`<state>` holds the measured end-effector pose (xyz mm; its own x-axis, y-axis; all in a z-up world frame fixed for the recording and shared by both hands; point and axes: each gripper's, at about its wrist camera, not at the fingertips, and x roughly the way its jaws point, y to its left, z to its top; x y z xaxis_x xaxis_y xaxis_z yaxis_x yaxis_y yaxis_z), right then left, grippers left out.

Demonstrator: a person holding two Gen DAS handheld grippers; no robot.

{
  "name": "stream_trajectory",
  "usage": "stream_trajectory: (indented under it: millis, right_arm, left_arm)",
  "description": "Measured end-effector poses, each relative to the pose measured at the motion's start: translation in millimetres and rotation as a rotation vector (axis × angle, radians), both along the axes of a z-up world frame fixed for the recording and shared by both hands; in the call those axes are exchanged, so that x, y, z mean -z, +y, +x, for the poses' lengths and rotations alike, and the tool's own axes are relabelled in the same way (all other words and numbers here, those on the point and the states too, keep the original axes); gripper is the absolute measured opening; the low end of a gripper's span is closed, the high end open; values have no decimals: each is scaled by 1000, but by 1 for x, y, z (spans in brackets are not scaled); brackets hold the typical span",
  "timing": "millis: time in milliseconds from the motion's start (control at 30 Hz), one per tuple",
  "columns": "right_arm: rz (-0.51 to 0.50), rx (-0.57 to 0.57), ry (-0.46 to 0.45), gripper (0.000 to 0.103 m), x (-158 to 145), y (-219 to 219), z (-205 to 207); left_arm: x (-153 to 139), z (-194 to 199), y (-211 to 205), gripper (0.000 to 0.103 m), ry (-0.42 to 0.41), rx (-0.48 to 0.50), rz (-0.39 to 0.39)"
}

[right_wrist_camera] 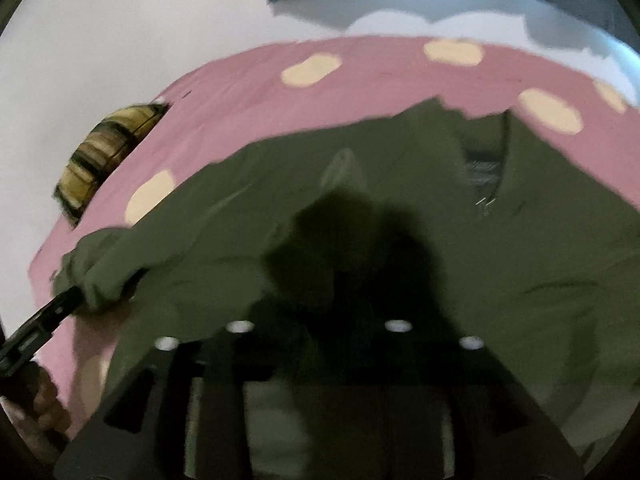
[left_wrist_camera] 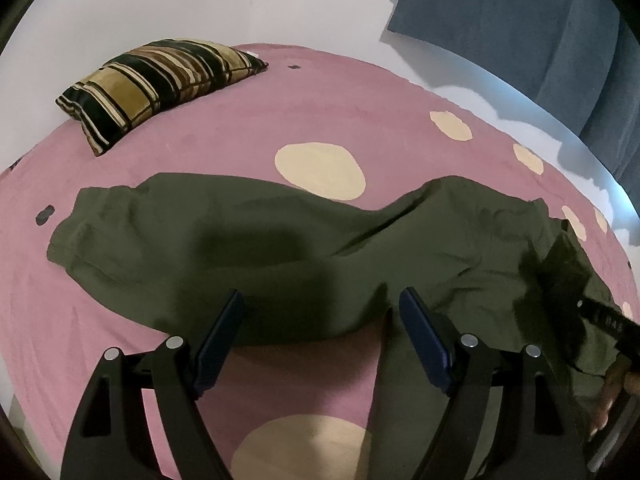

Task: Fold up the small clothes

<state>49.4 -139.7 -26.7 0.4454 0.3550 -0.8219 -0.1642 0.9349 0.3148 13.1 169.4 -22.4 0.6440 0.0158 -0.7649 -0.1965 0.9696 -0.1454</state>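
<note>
The green shirt (left_wrist_camera: 248, 248) lies spread out and lumpy on the pink bed (left_wrist_camera: 200, 136), not yet folded neatly, while the left claw (left_wrist_camera: 322, 320) stands wide and empty; the blurry right claw (right_wrist_camera: 320, 360) cannot be told.

A home bedroom: a pink spotted bedsheet (left_wrist_camera: 224, 128), a striped pillow (left_wrist_camera: 152, 84), plain white wall (left_wrist_camera: 160, 0).

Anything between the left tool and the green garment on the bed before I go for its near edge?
Nothing visible. The left tool hangs open just above the near edge of the green garment, with only bare pink bedspread around. The striped pillow lies far behind.
</note>
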Motion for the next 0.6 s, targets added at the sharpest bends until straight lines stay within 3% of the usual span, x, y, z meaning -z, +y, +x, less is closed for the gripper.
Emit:
stream_trajectory:
  millis: [167, 300, 467, 600]
  right_arm:
    - [149, -154, 82, 53, 0, 3, -19]
    - [248, -165, 35, 55, -25, -40, -51]
    - [240, 89, -82, 61, -52, -159, -94]
    - [45, 463, -71, 61, -35, -273, -127]
  left_arm:
    - [4, 0, -4, 79, 9, 8, 8]
    - [6, 1, -5, 79, 14, 13, 11]
    - [7, 0, -8, 80, 14, 13, 7]
    - [8, 0, -14, 82, 18, 22, 8]
